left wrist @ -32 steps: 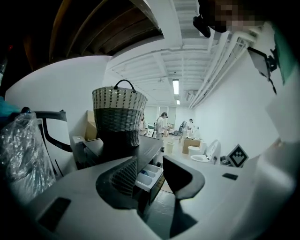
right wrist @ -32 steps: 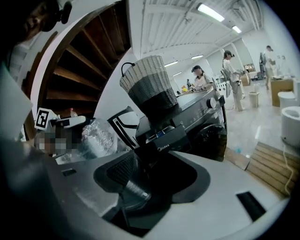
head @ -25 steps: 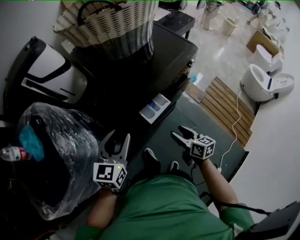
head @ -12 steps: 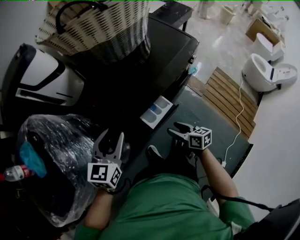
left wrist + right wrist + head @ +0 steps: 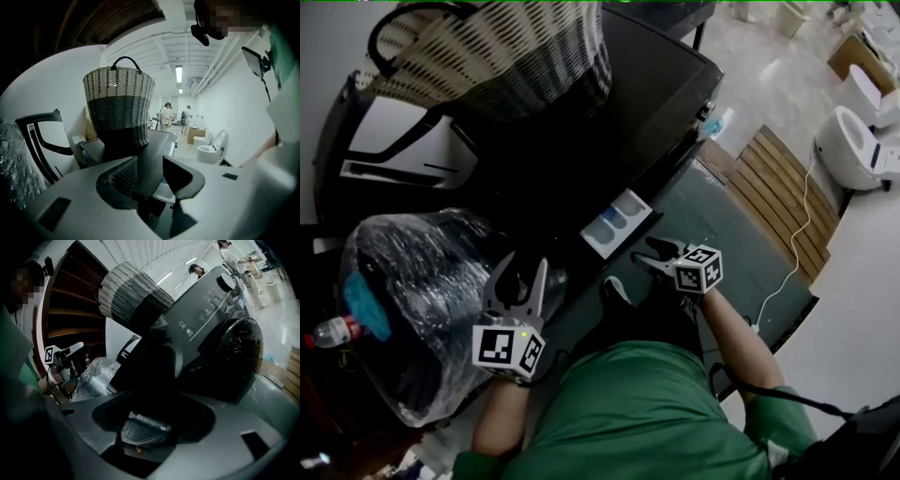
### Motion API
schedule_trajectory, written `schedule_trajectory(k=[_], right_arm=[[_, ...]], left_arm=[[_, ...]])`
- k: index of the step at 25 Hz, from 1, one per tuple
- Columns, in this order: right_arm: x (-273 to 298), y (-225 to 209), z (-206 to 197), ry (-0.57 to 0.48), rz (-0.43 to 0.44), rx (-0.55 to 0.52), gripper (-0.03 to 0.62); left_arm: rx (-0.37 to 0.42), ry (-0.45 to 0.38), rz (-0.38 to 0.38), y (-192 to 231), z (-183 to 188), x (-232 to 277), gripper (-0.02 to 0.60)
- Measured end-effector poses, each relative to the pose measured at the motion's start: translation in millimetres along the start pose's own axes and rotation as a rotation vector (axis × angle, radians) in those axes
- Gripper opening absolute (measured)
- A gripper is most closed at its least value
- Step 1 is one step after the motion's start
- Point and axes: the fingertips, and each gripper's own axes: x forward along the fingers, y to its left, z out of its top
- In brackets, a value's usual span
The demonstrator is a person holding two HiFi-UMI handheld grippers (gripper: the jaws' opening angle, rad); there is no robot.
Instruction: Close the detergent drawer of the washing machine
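Observation:
The dark washing machine (image 5: 647, 112) has its detergent drawer (image 5: 616, 222) pulled out, white with blue compartments. My right gripper (image 5: 650, 254) hangs just in front of the drawer's outer end, apart from it. Its jaws are open and have just been opening, with nothing between them. In the right gripper view the drawer's dark front (image 5: 154, 359) looms close above the right gripper (image 5: 154, 408). My left gripper (image 5: 520, 274) is open and empty, left of the machine beside a plastic-wrapped bundle. Between the left gripper (image 5: 147, 164) jaws I see the machine's top edge and the pale drawer (image 5: 161, 192).
A woven basket (image 5: 497, 56) stands on the washer's top. A plastic-wrapped bundle (image 5: 412, 291) fills the left, with a bottle (image 5: 333, 330) beside it. A dark mat (image 5: 722, 225), a wooden slat mat (image 5: 778, 183), a white cable (image 5: 787, 253) and white toilets (image 5: 858, 150) lie right.
My right gripper has sunk and moved in toward the drawer's outer end. The left gripper has shifted a little beside the wrapped bundle. The drawer has not moved.

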Motion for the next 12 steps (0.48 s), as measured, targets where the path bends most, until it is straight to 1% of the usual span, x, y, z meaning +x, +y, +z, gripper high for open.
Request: schedule_trajectory(k=[3,7,12], right_arm=[[1.8,-5.4,5.8,-0.007,-0.003,-0.014,0.273],[3.3,-9.0,15.3,-0.015,-0.022,0.03,0.275],[10.5,-10.3,20.0,-0.01,-0.013,0.039,0.278]], left_arm=[[-0.009,0.007,0.009,-5.2,-1.4,6.0,0.183],[-0.026,0.011,0.029,-10.5,-2.5,8.1,0.183],[-0.046,0.022,0.051,-7.5,-8.4,5.7,0.183]])
